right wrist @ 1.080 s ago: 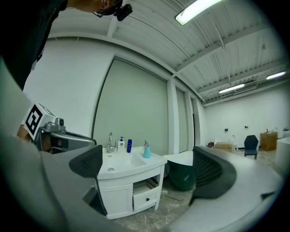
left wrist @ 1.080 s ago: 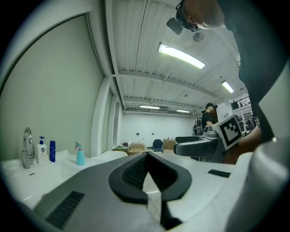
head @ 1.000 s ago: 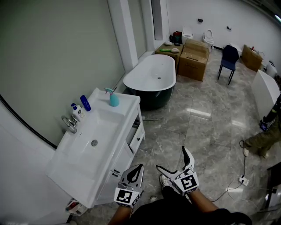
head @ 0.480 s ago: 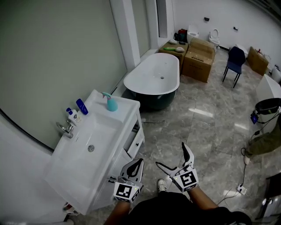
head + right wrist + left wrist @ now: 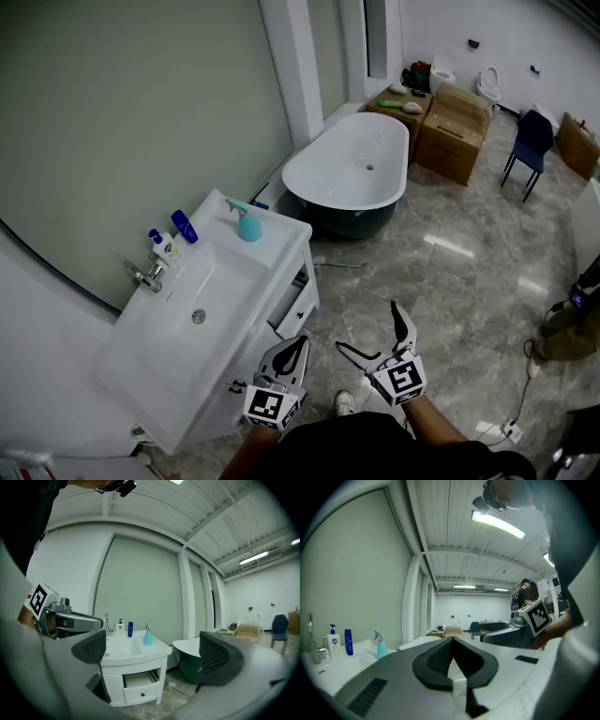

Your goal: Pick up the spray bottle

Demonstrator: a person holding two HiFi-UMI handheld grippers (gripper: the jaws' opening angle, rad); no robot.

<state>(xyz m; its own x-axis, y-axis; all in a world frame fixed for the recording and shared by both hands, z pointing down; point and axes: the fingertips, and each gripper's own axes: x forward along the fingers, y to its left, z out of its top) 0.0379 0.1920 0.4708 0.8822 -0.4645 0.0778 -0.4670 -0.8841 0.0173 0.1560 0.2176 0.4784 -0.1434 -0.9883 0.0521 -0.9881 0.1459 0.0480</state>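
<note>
The teal spray bottle (image 5: pixel 248 223) with a pink trigger stands upright at the far right corner of the white sink vanity (image 5: pixel 150 375). It also shows small in the left gripper view (image 5: pixel 381 645) and in the right gripper view (image 5: pixel 147 635). My left gripper (image 5: pixel 290 354) hangs by the vanity's near right corner, jaws shut and empty (image 5: pixel 452 652). To its right, over the floor, my right gripper (image 5: pixel 375 339) is open with nothing between its jaws (image 5: pixel 152 650). Both are far from the bottle.
A faucet (image 5: pixel 145 275), a white pump bottle (image 5: pixel 161 246) and a blue bottle (image 5: pixel 184 226) stand along the vanity's wall side. A vanity drawer (image 5: pixel 300 298) is partly pulled out. Beyond are a bathtub (image 5: pixel 348 175), cardboard boxes (image 5: pixel 457 133) and a blue chair (image 5: pixel 530 139).
The head view has shifted, so the vanity and bathtub sit further right in the picture. Both grippers keep their places and states.
</note>
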